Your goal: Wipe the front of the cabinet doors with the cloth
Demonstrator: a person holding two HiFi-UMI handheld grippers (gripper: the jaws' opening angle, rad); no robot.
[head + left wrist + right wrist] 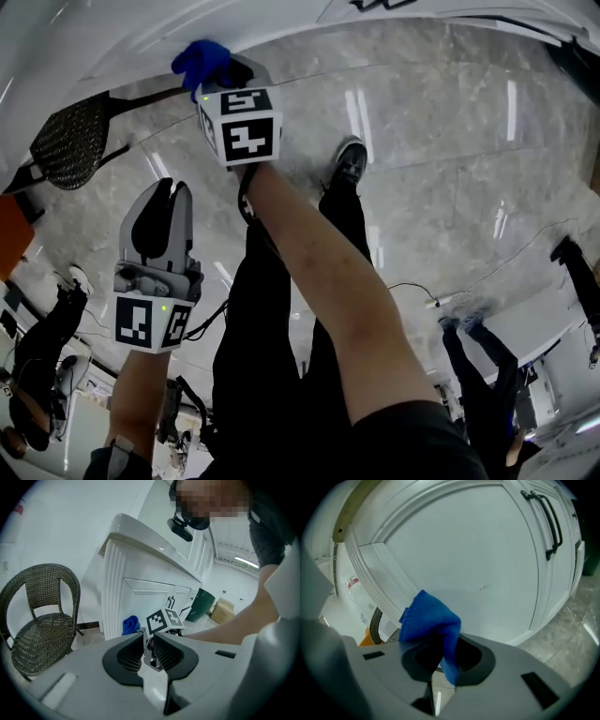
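My right gripper (223, 77) is shut on a bunched blue cloth (201, 60), held up to the white cabinet (112, 56). In the right gripper view the cloth (432, 624) hangs over the jaws, just in front of a flat white door panel (464, 555) with black handles (548, 522) at its right edge. My left gripper (163, 189) hangs back, lower and to the left, shut and holding nothing. From the left gripper view (149, 645) I see the cabinet (136, 597), the cloth (130, 624) low on its door, and the right gripper's marker cube (165, 619).
A dark wicker chair (42, 620) stands left of the cabinet, near its corner. A green bin (202, 603) and a cardboard box (223, 611) sit farther along the cabinet row. The floor is glossy marble (450, 122); cables (469, 281) trail across it.
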